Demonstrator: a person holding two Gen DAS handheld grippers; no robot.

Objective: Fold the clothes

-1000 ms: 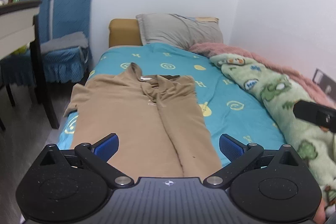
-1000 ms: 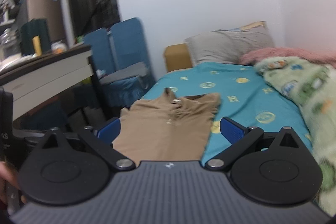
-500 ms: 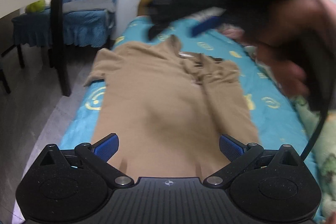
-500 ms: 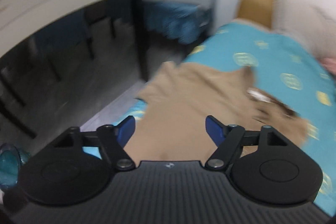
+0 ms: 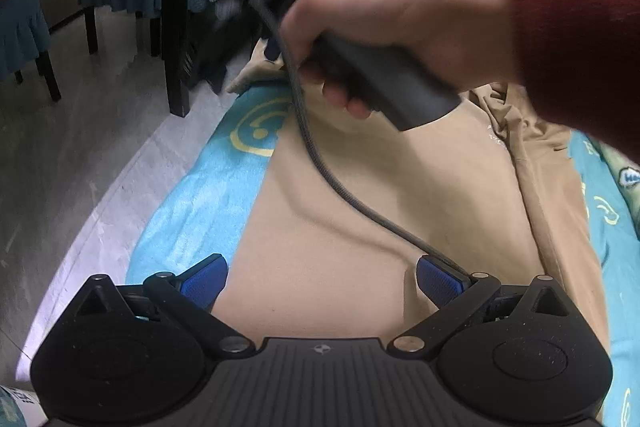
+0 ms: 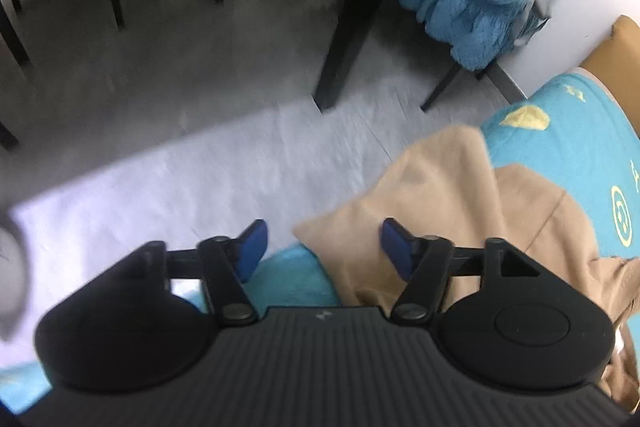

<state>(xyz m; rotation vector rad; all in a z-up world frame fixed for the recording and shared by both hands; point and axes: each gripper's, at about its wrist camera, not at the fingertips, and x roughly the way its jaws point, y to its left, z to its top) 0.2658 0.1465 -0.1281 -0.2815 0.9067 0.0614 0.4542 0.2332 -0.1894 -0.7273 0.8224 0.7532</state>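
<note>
Hovering over shirt (image 5: 360,227) on bed (image 5: 192,195): left gripper (image 5: 320,277) wide, empty; right gripper (image 6: 323,247) wide at sleeve (image 6: 432,179).

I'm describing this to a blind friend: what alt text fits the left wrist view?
A hand in a dark red sleeve holds the right gripper's handle over a tan shirt spread on a turquoise bedsheet. A braided cable trails across the shirt. The left gripper waits below, blue fingers apart.

Matt tan cloth shirt (image 5: 344,211), braided cable (image 5: 320,163)
</note>
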